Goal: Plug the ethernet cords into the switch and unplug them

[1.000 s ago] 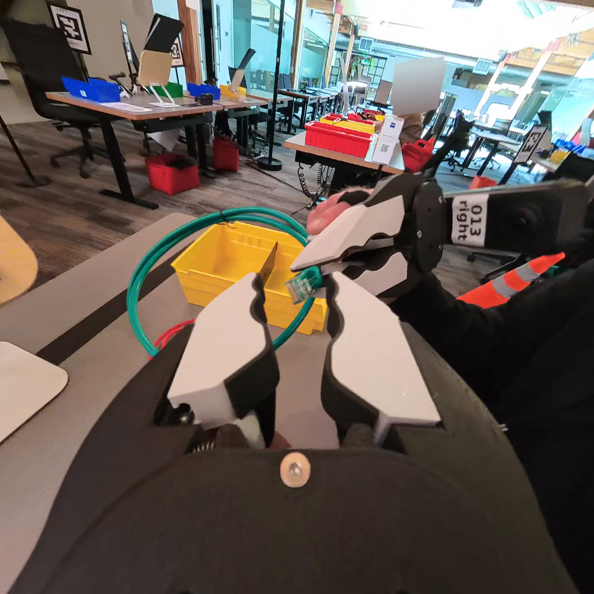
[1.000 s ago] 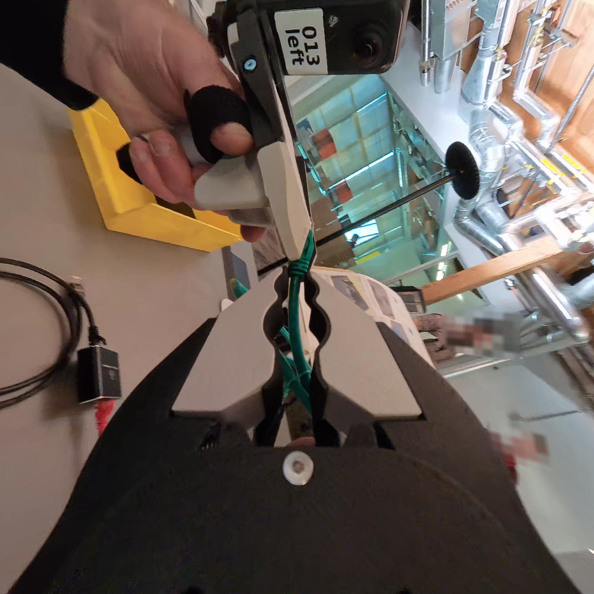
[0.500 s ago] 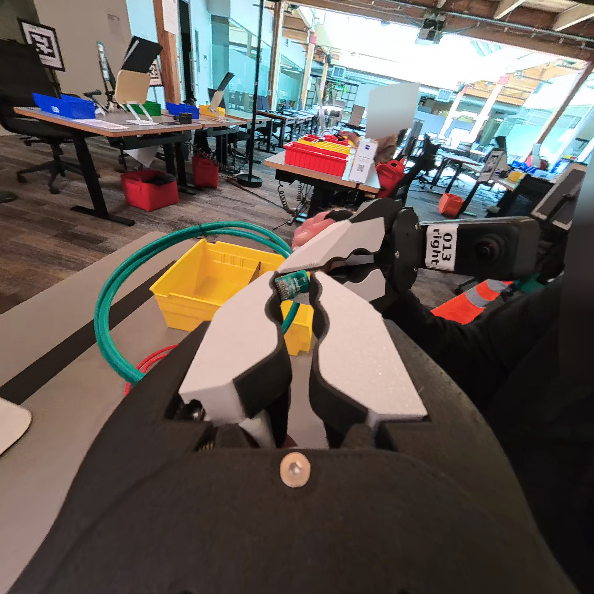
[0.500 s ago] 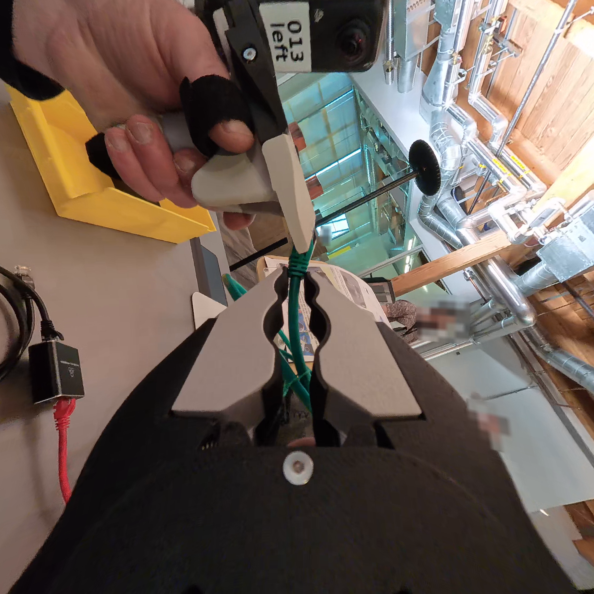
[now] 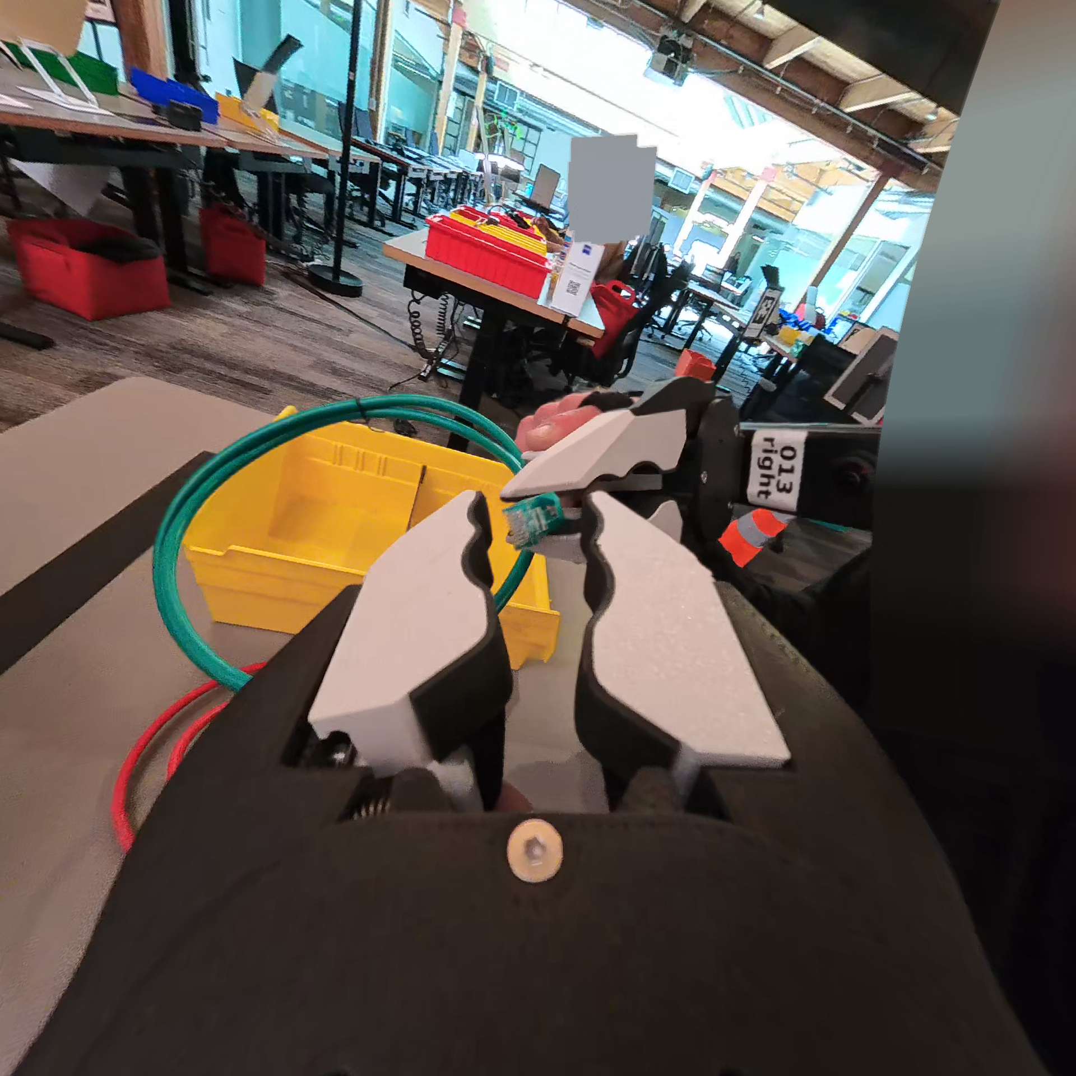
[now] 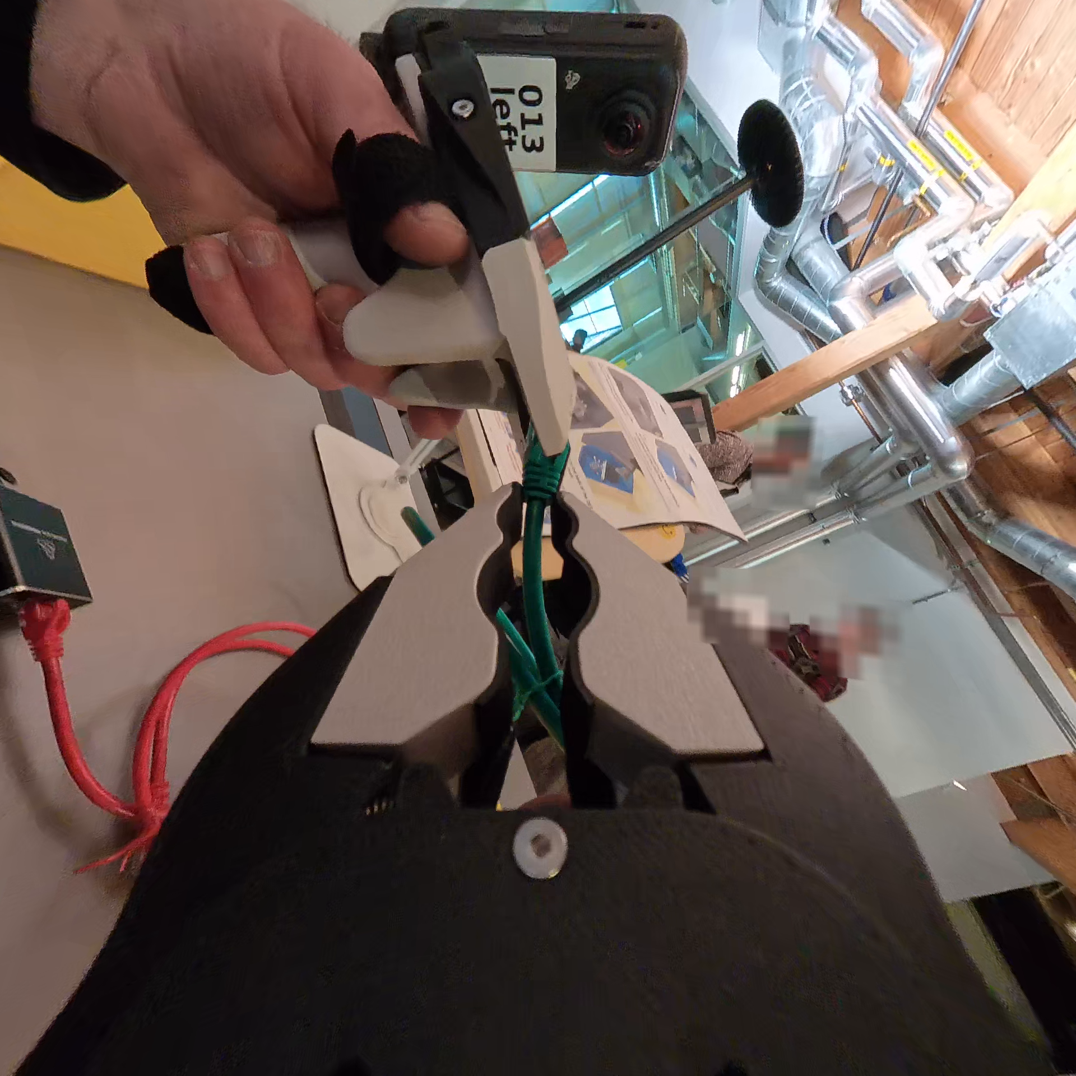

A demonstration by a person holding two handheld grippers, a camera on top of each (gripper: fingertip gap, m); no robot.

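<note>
In the left wrist view, the left gripper [image 5: 533,524] stands with its jaws apart around the clear plug [image 5: 527,520] of the green ethernet cord [image 5: 192,512], not closed on it, while the right gripper [image 5: 544,512] reaches in from the right, clamped on the cord just behind the plug. The cord's coil arcs over a yellow bin [image 5: 372,559] on the desk [image 5: 70,774], with a red ethernet cord [image 5: 145,751] looped below. The risk here, as I judge it, is a bad handover: if the left jaws close off-centre or on the latch tab, the plug may twist or slip free once the right gripper lets go, and the springy coil could tug it away. The right wrist view shows what the first cannot: the switch [image 6: 38,553], a small black box at the desk's left edge, with the red cord's plug [image 6: 43,623] already seated in it. It also shows the right gripper [image 6: 534,501] pinching the green cord behind its strain relief, and a hand [image 6: 221,174] holding the left gripper [image 6: 544,448] from above, though its jaw gap is hidden there.
</note>
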